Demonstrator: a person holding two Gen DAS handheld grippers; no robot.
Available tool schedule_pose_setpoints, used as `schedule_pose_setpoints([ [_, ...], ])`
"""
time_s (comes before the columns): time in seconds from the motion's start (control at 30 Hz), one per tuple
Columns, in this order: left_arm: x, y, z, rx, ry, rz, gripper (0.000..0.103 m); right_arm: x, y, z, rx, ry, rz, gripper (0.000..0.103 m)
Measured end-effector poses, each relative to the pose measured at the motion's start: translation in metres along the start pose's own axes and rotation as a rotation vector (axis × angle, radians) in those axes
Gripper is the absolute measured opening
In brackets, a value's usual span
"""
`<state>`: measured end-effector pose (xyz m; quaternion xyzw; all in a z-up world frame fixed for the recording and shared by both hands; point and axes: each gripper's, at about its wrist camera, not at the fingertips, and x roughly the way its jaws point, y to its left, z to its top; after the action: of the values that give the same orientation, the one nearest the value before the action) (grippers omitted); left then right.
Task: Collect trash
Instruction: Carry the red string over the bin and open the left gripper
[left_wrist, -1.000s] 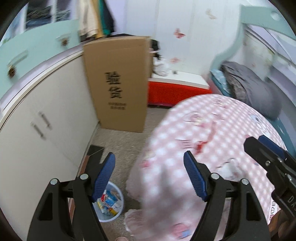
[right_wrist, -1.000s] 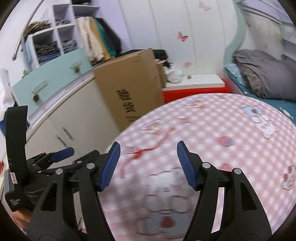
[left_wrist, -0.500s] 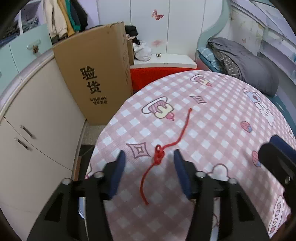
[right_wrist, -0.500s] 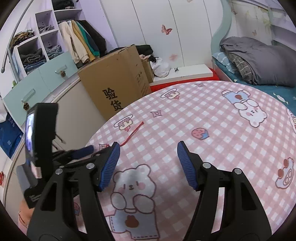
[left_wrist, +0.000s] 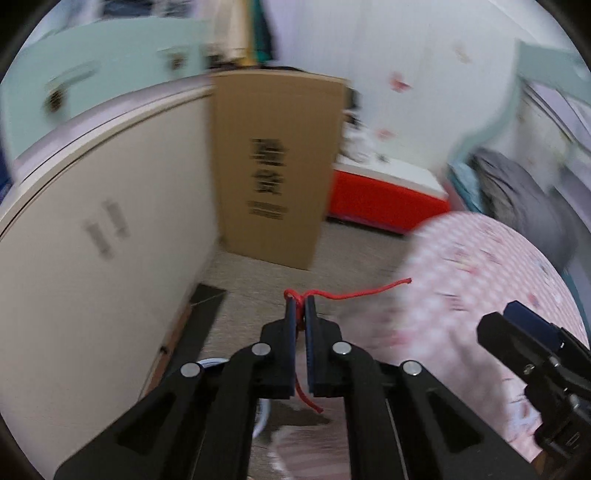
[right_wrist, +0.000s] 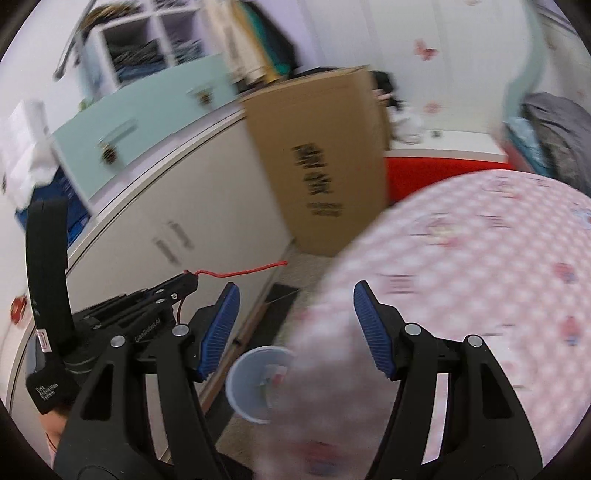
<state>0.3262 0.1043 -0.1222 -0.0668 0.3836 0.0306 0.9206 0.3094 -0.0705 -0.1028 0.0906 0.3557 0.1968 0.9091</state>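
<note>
Both claws (left_wrist: 300, 306) (right_wrist: 295, 291) are black plastic — silver rivets, ribbed blue pads (right_wrist: 219, 325) — with white lettering.

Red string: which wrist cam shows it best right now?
Left wrist view. The red string is centred there, pinched between the shut fingers of the left gripper, one end trailing right, the other hanging below. The right wrist view shows the red string only small, from the side, sticking out of the left gripper.
</note>
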Motion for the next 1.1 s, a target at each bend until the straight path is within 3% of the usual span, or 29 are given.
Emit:
schedule_pose_setpoints([
  [0.23, 0.029, 0.133, -0.028, -0.194, 0.066, 0.122, 0.004, 0.085, 0.091, -0.029, -0.104, 0.109, 0.069, 0.064],
  [0.47, 0.123, 0.203, -0.097, -0.303, 0.26, 0.16, 0.004, 0.208, 0.094, -0.104, -0.108, 0.325, 0.005, 0.064],
  [0.8, 0.281, 0.211, -0.207, -0.249, 0.555, 0.176, 0.005, 0.361, 0.013, -0.243, -0.058, 0.649, -0.207, 0.064],
  [1.0, 0.335, 0.207, -0.256, -0.221, 0.674, 0.187, 0.005, 0.403, -0.022, -0.294, -0.002, 0.77, -0.261, 0.063],
  [1.07, 0.348, 0.206, -0.266, -0.214, 0.702, 0.186, 0.005, 0.412, -0.028, -0.307, 0.001, 0.805, -0.261, 0.055],
  [1.1, 0.354, 0.206, -0.272, -0.216, 0.714, 0.188, 0.005, 0.415, -0.031, -0.312, 0.005, 0.819, -0.257, 0.045],
])
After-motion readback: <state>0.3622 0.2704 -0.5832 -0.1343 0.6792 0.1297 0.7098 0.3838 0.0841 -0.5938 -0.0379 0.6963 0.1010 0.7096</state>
